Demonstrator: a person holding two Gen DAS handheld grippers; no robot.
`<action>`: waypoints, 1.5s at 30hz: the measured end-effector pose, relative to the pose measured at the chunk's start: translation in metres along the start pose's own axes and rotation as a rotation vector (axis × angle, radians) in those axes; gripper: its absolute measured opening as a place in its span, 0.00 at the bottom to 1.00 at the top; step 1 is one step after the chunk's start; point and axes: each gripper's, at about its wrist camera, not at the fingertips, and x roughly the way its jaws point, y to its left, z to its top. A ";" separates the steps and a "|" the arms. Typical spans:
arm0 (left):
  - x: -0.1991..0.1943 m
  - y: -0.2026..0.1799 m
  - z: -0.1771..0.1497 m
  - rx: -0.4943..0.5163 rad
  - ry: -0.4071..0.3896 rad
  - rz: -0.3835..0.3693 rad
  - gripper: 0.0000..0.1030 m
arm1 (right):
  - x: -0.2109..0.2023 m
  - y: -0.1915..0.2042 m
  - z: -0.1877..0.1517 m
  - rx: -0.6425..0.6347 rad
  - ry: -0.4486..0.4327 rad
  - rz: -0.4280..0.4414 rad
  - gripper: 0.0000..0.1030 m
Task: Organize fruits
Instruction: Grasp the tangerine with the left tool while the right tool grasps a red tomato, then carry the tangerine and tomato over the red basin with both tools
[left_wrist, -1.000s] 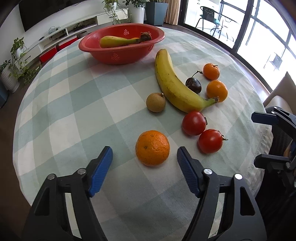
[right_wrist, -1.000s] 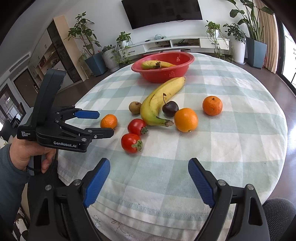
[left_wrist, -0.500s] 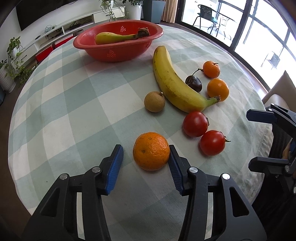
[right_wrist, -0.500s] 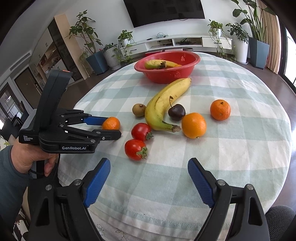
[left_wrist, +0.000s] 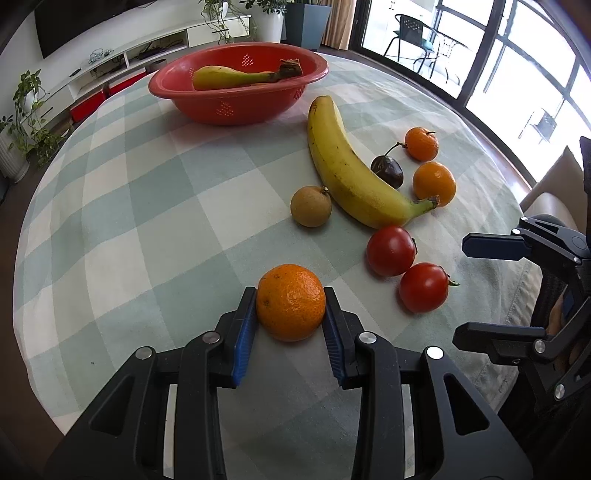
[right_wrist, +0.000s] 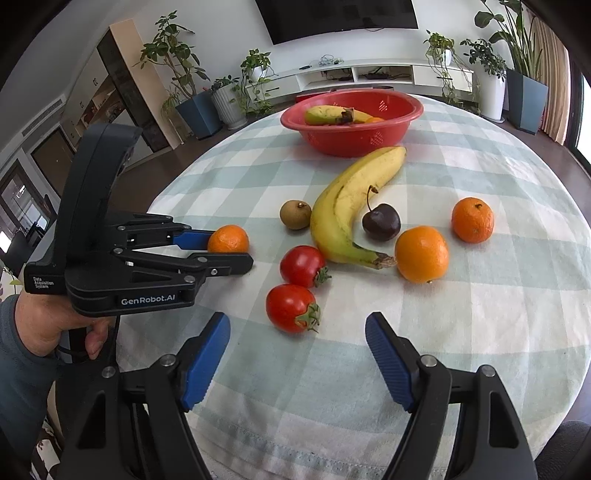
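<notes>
On the checked tablecloth (left_wrist: 147, 221), an orange tangerine (left_wrist: 291, 302) sits between the blue pads of my left gripper (left_wrist: 290, 295), whose jaws are closing and touch both its sides. The right wrist view shows that left gripper (right_wrist: 229, 251) around the same tangerine (right_wrist: 229, 238). My right gripper (right_wrist: 297, 321) is closing too, with nothing between its fingers; a tomato (right_wrist: 291, 308) lies just ahead of it. A red basket (left_wrist: 236, 107) at the far side holds a banana (left_wrist: 240, 75).
Loose on the cloth lie a long banana (left_wrist: 343, 166), a second tomato (left_wrist: 390, 251), a brown round fruit (left_wrist: 311, 206), a dark cherry (left_wrist: 387, 171) and two oranges (left_wrist: 434, 184) (left_wrist: 422, 143). A hand (right_wrist: 48, 325) holds the left gripper at the table's near edge.
The left jaws have closed from wide apart onto the tangerine's sides. The right gripper has edged toward the tomatoes and its jaws have narrowed a little.
</notes>
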 end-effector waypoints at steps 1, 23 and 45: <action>-0.001 0.001 -0.001 -0.007 -0.005 -0.003 0.31 | 0.002 -0.001 0.001 0.002 0.003 0.000 0.73; -0.032 0.006 -0.033 -0.144 -0.092 -0.065 0.31 | 0.035 0.018 0.011 -0.125 0.053 -0.067 0.37; -0.041 0.003 -0.021 -0.162 -0.130 -0.097 0.31 | -0.007 -0.001 0.008 -0.044 -0.003 -0.007 0.34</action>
